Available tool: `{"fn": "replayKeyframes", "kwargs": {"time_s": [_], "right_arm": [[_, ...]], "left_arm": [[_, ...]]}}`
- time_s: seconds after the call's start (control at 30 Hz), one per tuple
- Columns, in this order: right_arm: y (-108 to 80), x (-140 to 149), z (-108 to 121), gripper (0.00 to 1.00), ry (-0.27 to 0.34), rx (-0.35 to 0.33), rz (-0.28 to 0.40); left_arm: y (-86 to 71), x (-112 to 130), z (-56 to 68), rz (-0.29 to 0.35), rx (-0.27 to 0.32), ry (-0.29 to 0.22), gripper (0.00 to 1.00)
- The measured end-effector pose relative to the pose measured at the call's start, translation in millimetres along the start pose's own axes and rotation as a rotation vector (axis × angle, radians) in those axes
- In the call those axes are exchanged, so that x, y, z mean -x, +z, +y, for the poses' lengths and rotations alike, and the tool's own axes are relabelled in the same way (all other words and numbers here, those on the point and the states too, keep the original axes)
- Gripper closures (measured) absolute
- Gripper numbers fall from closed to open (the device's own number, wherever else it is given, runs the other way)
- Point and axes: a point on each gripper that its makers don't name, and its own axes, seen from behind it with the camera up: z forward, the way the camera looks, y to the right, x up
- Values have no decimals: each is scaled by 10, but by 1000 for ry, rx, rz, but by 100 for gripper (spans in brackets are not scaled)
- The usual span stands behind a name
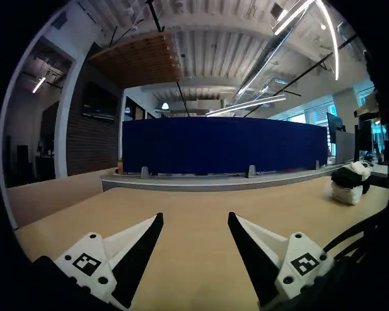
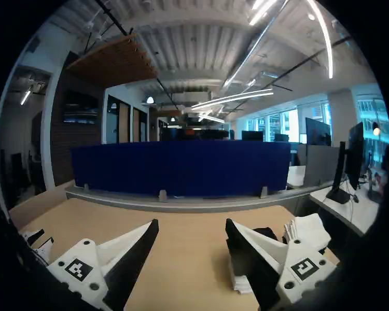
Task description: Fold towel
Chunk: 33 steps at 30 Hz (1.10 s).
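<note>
A pile of black and white towels (image 1: 348, 185) lies at the far right of the wooden table (image 1: 194, 207) in the left gripper view. My left gripper (image 1: 194, 218) hovers open over bare wood, well left of that pile, with nothing between its fingers. In the right gripper view, a stack of folded white towels (image 2: 309, 230) with a black towel (image 2: 267, 234) sits close by, partly hidden behind the right finger (image 2: 246, 249). My right gripper (image 2: 191, 224) is open and holds nothing.
A blue divider panel (image 1: 220, 145) runs along the table's far edge on a grey rail. Monitors (image 2: 350, 155) stand on a neighbouring desk to the right. White and black hardware (image 2: 36, 241) pokes in at the left edge of the right gripper view.
</note>
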Motion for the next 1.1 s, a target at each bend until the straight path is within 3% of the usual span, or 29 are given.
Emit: {"fn": "replayKeyframes", "kwargs": {"time_s": [0.23,0.47,1.1], "right_arm": [[-35,-117,175,0,31,2,62],[-39,134,421,0,42,17,63],[33,965,816,0,119,47,111]], "left_arm": [[6,-9,4,0,0,2,7],[12,-6,8,0,0,1,7],[10,-10,7,1,0,2,7]]}}
